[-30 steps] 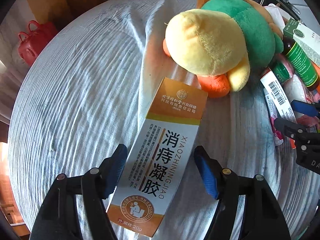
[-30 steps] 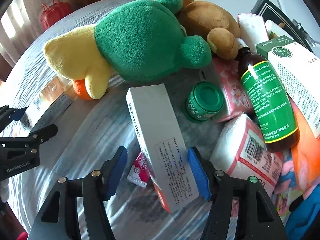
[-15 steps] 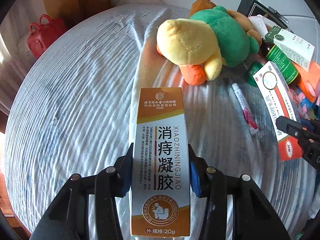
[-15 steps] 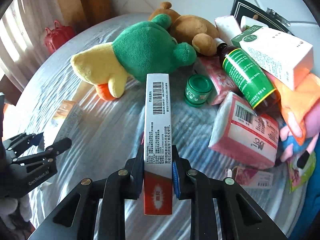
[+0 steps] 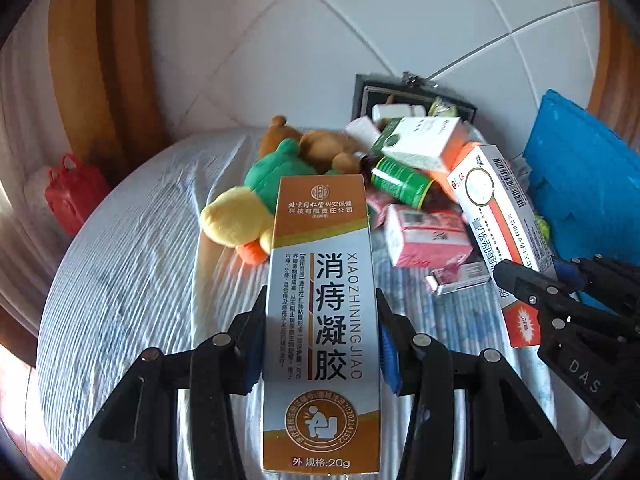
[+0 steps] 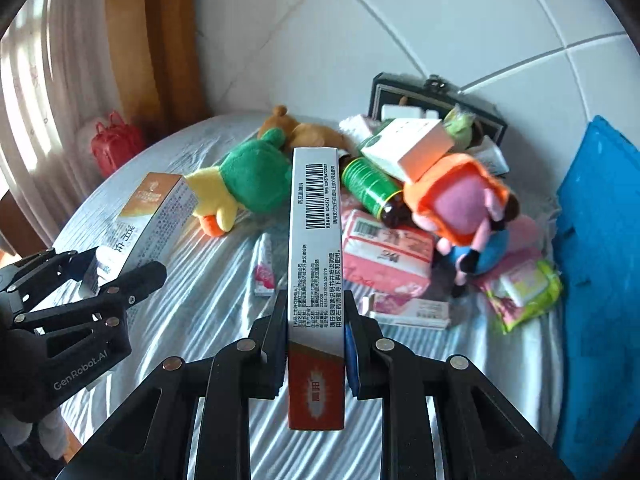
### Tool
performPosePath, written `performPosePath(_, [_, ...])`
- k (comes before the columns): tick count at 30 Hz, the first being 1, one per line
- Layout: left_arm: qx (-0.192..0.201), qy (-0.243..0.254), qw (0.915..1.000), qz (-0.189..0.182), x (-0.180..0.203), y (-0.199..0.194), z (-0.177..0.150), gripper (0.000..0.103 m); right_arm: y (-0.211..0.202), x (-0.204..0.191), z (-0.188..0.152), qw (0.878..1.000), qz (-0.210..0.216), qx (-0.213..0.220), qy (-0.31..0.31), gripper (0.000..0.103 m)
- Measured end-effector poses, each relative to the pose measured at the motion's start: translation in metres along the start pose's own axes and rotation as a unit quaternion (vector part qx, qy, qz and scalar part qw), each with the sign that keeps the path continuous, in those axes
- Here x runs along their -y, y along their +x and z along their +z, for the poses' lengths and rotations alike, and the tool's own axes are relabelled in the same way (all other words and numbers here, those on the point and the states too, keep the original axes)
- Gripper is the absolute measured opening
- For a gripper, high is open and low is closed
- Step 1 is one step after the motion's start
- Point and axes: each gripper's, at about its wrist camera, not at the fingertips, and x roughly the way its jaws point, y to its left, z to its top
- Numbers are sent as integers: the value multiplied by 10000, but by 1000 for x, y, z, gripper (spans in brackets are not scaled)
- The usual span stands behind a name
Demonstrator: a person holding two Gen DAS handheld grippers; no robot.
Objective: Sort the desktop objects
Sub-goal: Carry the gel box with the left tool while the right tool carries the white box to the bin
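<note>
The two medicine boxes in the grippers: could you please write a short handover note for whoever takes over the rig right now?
Left gripper: shut on the orange-and-white gel box, lifted off the cloth.
Right gripper: shut on the white-and-red box, held by its narrow sides, also lifted.
Unsorted on the striped cloth: green-and-yellow plush, brown bear, green-label bottle, pink tissue pack, small pink tube.
Done: both boxes picked.
Left: place both, then sort the pile.
</note>
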Motion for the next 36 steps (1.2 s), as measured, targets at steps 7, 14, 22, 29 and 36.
performPosePath(7, [728,535,9951,-394,80,-47,24,45,-94,48,1,9947,-365,925,259,23])
performPosePath(14, [1207,818,9852,-897,173,-80,55,45,-176,125,-1,9807,-1024,1544,625,23])
performPosePath(22, [1618,1097,9710,-1375,293,-109,97,45,-262,250,1,9634,-1517,1956,1034,23])
performPosePath(29, [1688,1173,9622,-1787,387,-126,116,45,-320,350,-7,9455,-2086,2180,1221,23])
performPosePath(36, [1372,1536,9543,-2166,472,-132,90,45,-313,418,-70,9391,-2418,1791,1662,23])
